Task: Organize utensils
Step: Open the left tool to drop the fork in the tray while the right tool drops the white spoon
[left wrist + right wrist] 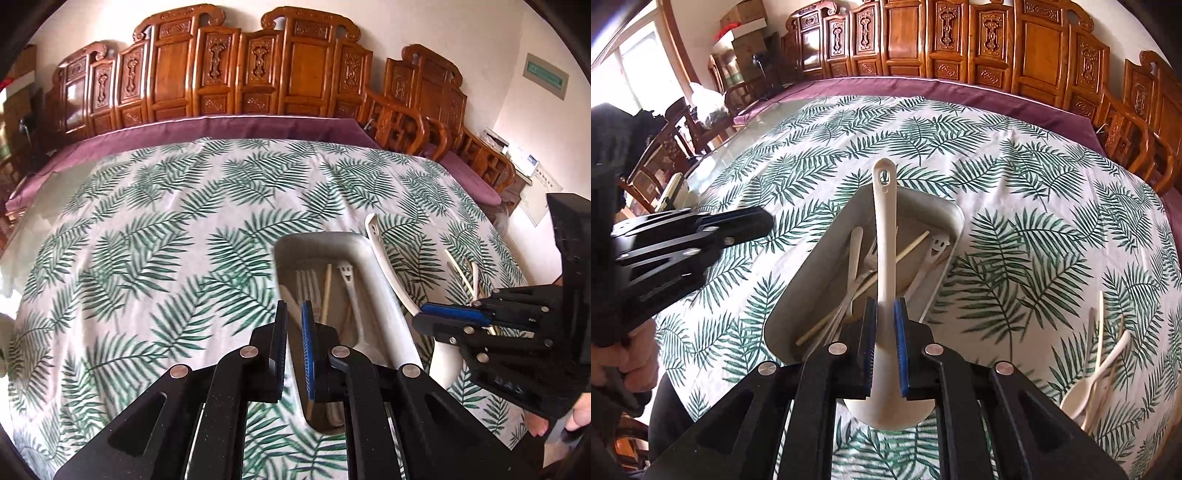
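Left tongs (293, 314) hover over the near left corner of the white tray (373, 266), their blue-padded fingers drawn nearly together with nothing between them. Seen from the right wrist, they sit off the tray's left side above the leaf-print tablecloth (1015, 155), gripped by a hand (626, 363) at the lower left.

Inside the tray lie a white fork (308, 284), a pale chopstick (326, 291) and a white utensil with a smiling-face head (347, 275), all running roughly along the tray's length; a second chopstick (912, 245) crosses them at a slant in the right wrist view.

Right tongs (885, 321) pinch the white ladle (884, 236) by the lower part of its handle. The handle reaches out over the tray toward its far edge, the hanging hole at the far tip, while the bowl sits below the fingers, nearest the camera. From the left wrist, the ladle slants along the tray's right rim; whether it touches the rim is unclear.

Farther right, near the cloth's right edge, a cream spoon (1082, 395) lies crossed with other pale utensils (1099, 321), well apart from the tray.

Carved wooden chairs (229, 70) line the table's far side.
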Tool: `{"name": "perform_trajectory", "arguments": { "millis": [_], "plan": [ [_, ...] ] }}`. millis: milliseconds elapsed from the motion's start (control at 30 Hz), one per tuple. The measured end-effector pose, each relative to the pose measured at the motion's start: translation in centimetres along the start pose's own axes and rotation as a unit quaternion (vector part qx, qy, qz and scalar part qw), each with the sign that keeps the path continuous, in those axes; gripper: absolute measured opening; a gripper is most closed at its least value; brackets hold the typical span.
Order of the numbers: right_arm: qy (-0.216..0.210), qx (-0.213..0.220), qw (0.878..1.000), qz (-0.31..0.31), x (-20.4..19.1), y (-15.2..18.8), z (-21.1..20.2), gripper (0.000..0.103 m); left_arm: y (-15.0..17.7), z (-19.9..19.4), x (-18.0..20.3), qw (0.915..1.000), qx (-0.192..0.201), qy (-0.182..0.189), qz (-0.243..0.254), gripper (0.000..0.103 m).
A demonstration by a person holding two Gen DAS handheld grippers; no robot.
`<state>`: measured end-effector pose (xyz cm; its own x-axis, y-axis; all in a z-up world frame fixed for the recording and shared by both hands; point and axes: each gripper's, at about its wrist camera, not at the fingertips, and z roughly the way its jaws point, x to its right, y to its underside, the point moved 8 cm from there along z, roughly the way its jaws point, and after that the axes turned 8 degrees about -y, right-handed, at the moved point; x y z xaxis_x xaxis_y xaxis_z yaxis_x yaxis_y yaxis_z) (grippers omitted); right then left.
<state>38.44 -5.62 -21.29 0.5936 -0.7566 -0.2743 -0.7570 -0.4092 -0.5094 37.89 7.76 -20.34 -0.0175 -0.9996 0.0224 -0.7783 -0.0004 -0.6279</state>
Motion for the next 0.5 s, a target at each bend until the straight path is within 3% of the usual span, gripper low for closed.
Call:
{"name": "perform_trajectory", "arguments": {
  "millis": [500],
  "plan": [
    [-0.011, -0.017, 1.0, 0.024, -0.6, -0.8, 3.3, 0.012, 1.2, -1.6, -3.4, 0.9998, 0.002, -0.022, -0.004, 0.007]
  ]
}}
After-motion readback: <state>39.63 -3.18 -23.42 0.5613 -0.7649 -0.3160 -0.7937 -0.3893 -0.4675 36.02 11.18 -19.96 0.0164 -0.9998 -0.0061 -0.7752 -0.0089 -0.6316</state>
